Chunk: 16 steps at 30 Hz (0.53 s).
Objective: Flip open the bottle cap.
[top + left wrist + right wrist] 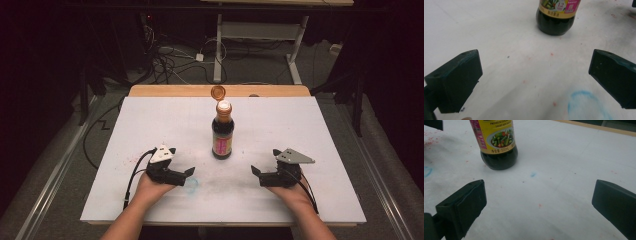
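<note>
A dark bottle [222, 132] stands upright in the middle of the white surface [150, 120]. Its orange cap [218, 92] is flipped open and tips back toward the far side. The left gripper [186, 171] sits near the bottle on the left, with its jaws wide apart and nothing between them. The right gripper [256, 171] sits near the bottle on the right, also spread wide and holding nothing. Neither one touches the bottle. A blue mark [191, 184] is just beside the left gripper.
</note>
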{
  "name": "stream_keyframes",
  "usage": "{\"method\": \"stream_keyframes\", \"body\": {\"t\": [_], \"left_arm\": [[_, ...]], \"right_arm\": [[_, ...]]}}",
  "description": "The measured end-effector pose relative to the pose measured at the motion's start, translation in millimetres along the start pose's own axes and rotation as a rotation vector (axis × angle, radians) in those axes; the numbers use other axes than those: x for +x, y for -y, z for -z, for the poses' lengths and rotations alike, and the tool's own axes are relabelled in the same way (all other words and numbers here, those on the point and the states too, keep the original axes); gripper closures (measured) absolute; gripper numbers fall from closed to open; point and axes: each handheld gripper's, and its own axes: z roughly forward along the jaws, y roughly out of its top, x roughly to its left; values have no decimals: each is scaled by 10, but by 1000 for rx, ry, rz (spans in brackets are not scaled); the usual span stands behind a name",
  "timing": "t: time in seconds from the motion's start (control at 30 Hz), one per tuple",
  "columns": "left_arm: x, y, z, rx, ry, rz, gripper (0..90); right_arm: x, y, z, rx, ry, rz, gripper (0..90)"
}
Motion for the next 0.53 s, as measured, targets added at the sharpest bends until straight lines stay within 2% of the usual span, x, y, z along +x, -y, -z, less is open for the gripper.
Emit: {"method": "stream_keyframes", "body": {"t": [0.13,0.27,0.37,0.53], "left_arm": [[31,33,210,-7,-20,-27,0],[67,66,373,-5,-39,-33,0],[83,75,437,-12,-51,-32,0],[82,90,447,-4,-59,-46,0]], "right_arm": [[-23,63,99,-2,8,-1,4],[-34,131,202,-8,22,-1,4],[-10,167,251,-14,30,24,4],[19,165,251,-23,32,32,4]]}}
